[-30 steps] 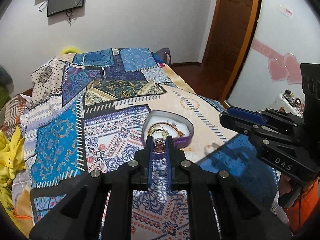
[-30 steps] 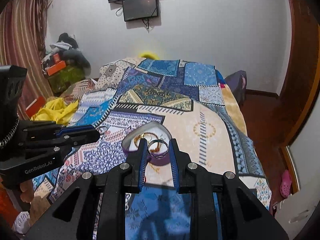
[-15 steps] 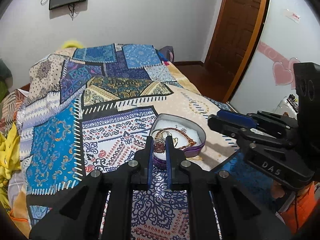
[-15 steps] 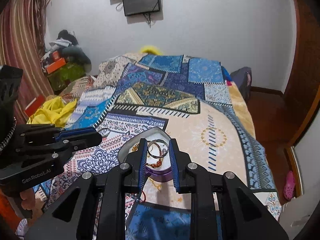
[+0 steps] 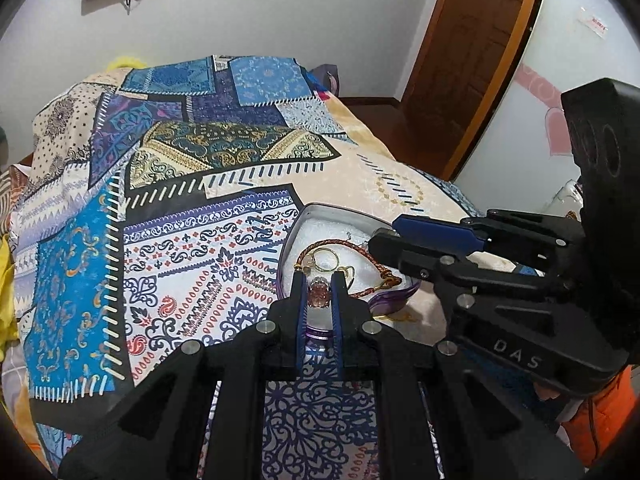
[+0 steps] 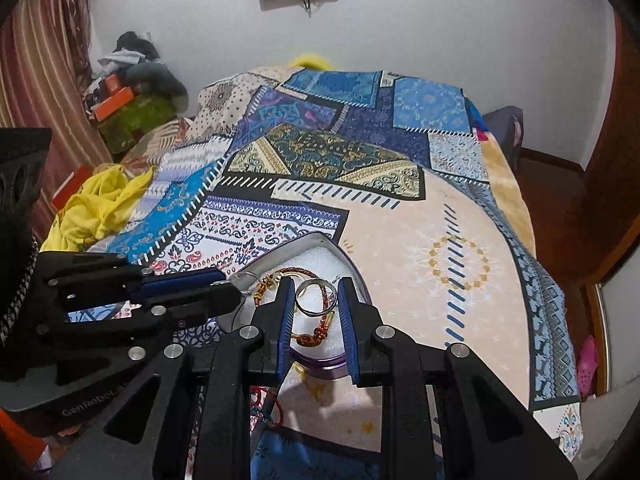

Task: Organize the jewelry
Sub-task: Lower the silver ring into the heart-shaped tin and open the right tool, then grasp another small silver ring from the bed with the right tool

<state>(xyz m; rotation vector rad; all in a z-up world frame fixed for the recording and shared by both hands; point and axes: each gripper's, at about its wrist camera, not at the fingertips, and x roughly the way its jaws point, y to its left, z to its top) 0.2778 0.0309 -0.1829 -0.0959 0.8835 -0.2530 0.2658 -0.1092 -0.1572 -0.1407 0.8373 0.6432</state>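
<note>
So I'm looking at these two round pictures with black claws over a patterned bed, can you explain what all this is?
No robot here: a person holds a hand-held clamp tool in each hand, each with its own wide-angle camera looking along its two fingers. One picture comes from the left tool, the other from the right, so each also shows its partner from the side. Below lies a patterned bedspread with a heart-shaped jewelry box on it, holding a braided bracelet. The left gripper pinches a ring with a reddish stone. The right gripper holds a plain silver ring. Both hang over the box.
</note>
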